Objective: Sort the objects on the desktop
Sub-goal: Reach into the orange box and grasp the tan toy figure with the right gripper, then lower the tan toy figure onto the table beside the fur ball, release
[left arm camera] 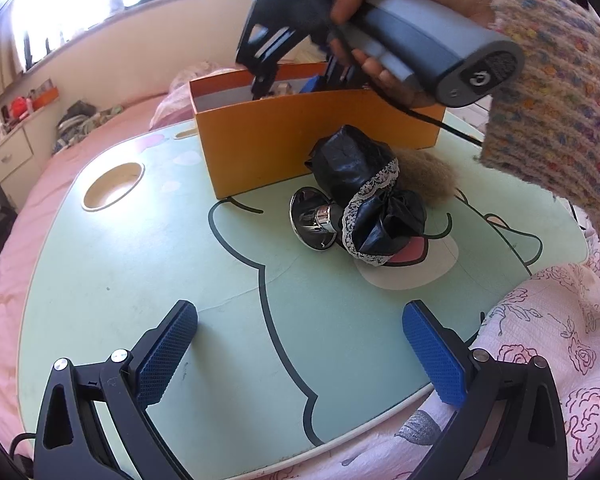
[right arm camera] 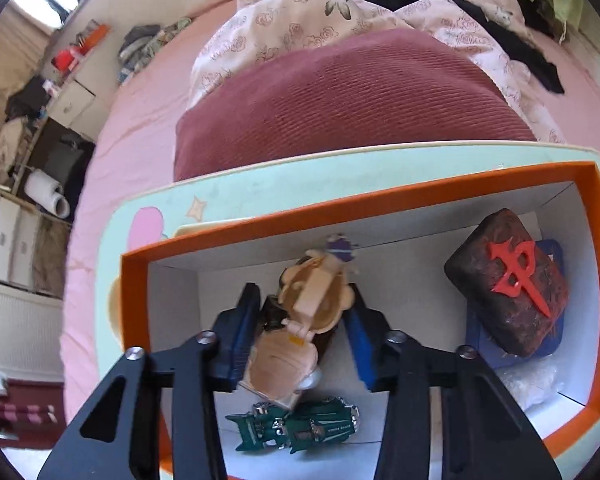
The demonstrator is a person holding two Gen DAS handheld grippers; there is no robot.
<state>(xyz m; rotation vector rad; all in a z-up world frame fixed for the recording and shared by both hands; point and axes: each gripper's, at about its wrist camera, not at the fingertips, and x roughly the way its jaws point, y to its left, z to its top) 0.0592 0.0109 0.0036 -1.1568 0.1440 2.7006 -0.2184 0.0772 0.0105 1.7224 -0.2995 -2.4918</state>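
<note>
Left wrist view: the left gripper [left arm camera: 300,312] hovers low over the pale green cartoon-printed worktop [left arm camera: 140,260], its jaws spread wide with nothing between them. Ahead lie a glossy black bundle with lace trim [left arm camera: 364,188], a chrome funnel-shaped piece [left arm camera: 314,220] touching it, and a brown fluffy tuft [left arm camera: 424,176] behind. All three sit just in front of the orange cardboard box [left arm camera: 300,140], so a reach here could shove them against its wall. The worktop's near and left parts are bare. The right gripper [left arm camera: 288,84] dips into the box from above, its trailing cable hanging near the bundle.

Right wrist view: the right gripper [right arm camera: 300,320] has its jaws closed in on a tan plastic figurine [right arm camera: 284,368], held above the box floor. It looks gripped unevenly and may twist out. Dropped here, it would likely land on the green toy car [right arm camera: 300,428]. A dark block with a red mark [right arm camera: 508,288] crowds the right end, whereas the floor is free at the left, near the orange rim [right arm camera: 380,196].
</note>
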